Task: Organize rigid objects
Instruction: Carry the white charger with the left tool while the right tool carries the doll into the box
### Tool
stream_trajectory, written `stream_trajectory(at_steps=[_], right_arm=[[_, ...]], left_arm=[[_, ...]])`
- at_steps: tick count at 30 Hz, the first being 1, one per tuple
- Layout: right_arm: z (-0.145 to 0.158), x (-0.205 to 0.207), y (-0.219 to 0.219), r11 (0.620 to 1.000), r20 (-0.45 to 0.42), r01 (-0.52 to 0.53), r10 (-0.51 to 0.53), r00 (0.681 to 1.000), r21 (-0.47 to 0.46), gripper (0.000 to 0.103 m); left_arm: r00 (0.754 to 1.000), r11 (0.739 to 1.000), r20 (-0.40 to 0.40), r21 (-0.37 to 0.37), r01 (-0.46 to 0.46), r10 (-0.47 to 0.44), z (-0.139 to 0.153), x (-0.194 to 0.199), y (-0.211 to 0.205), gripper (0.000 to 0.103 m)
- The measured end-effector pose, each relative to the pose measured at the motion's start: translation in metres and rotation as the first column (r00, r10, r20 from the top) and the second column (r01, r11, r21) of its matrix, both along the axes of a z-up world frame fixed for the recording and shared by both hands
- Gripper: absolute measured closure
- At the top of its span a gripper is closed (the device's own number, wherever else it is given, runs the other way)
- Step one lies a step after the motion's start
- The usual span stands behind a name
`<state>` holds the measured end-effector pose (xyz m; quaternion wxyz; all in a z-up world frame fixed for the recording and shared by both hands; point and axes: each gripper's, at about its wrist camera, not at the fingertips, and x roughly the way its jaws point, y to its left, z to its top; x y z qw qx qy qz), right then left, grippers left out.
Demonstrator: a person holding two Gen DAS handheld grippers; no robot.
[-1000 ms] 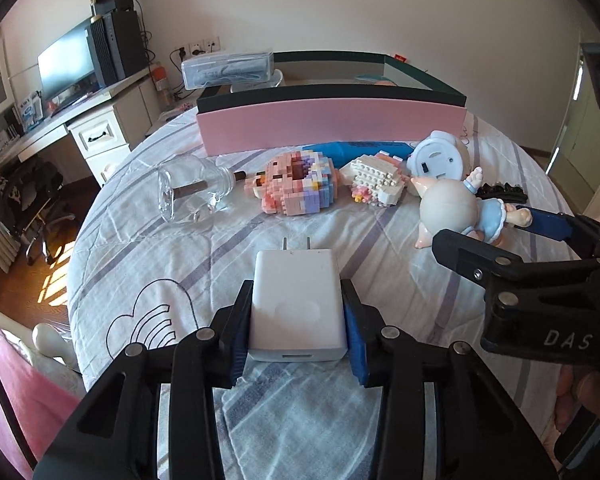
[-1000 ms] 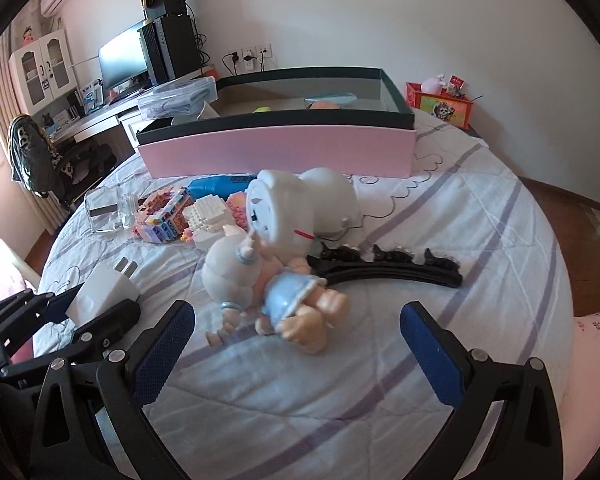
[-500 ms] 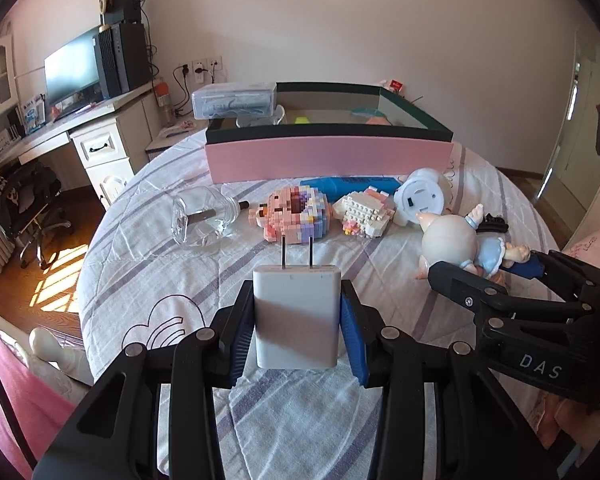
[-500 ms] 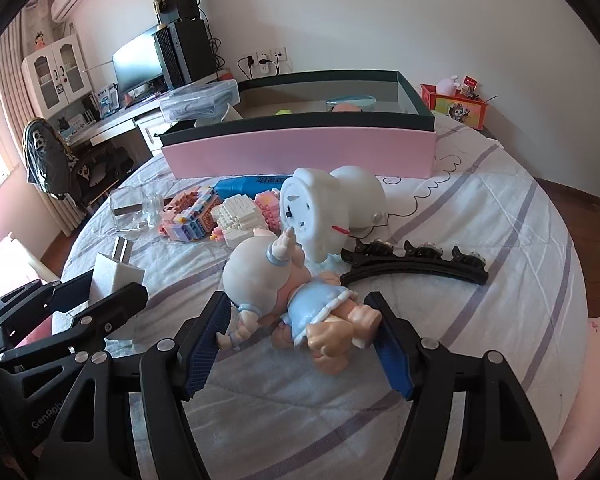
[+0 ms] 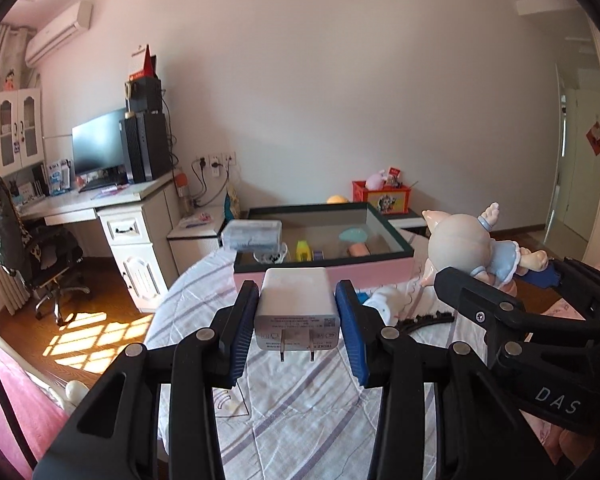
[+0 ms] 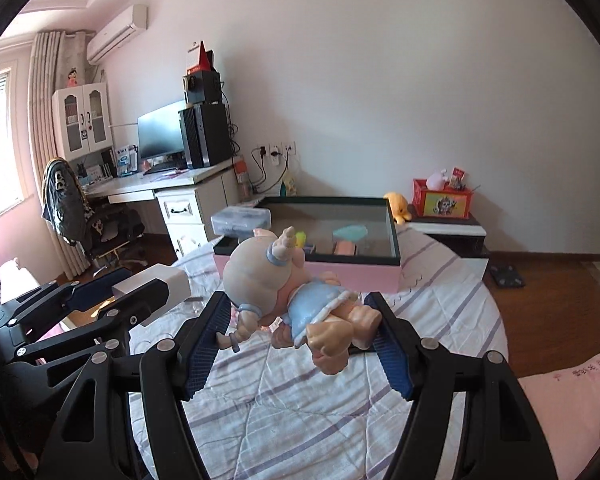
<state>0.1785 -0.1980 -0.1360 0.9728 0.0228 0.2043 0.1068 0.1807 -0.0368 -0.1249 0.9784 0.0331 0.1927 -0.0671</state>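
Note:
My left gripper (image 5: 296,320) is shut on a white plug charger (image 5: 296,312), held above the bed with its prongs toward the camera. It also shows in the right wrist view (image 6: 156,284). My right gripper (image 6: 300,332) is shut on a pig doll in a blue dress (image 6: 284,296), lifted off the bed. The doll shows in the left wrist view (image 5: 468,248) at the right. A pink storage box with a dark rim (image 5: 324,272) lies ahead on the bed, with small items inside. It shows in the right wrist view too (image 6: 312,268).
A clear plastic case (image 5: 252,236) rests on the box's left corner. A black curved track piece (image 5: 424,318) and a white toy (image 5: 384,304) lie on the striped bedspread. A desk with monitor (image 5: 100,192) and a chair (image 5: 32,248) stand left. A red box (image 6: 444,200) sits on a side cabinet.
Both grippers have risen well above the bed, carrying the charger and the doll. The right gripper closed on the doll; the charger has tilted so its prongs face the camera.

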Motion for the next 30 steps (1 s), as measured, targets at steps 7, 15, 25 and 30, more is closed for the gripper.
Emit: stream_trajectory(at_steps=[7, 15, 25, 30], right_arm=[[0.04, -0.03, 0.008, 1.0, 0.117, -0.001, 0.002, 0.993, -0.012, 0.033], [0.064, -0.053, 0.016, 1.0, 0.189, 0.0, 0.005, 0.982, -0.026, 0.033], [0.068, -0.051, 0.015, 0.999, 0.21, 0.007, 0.001, 0.978, -0.035, 0.033], [0.068, -0.032, 0.014, 0.999, 0.196, 0.009, -0.001, 0.981, -0.038, 0.033]], left_arm=[[0.994, 1.0, 0.112, -0.013, -0.019, 0.02, 0.037, -0.03, 0.006, 0.062], [0.979, 0.999, 0.199, -0.01, -0.035, 0.036, 0.062, -0.053, 0.011, 0.062], [0.975, 0.999, 0.218, -0.007, -0.041, 0.042, 0.066, -0.057, 0.012, 0.062], [0.979, 1.0, 0.2, -0.007, -0.022, 0.023, 0.065, -0.041, 0.008, 0.062]])
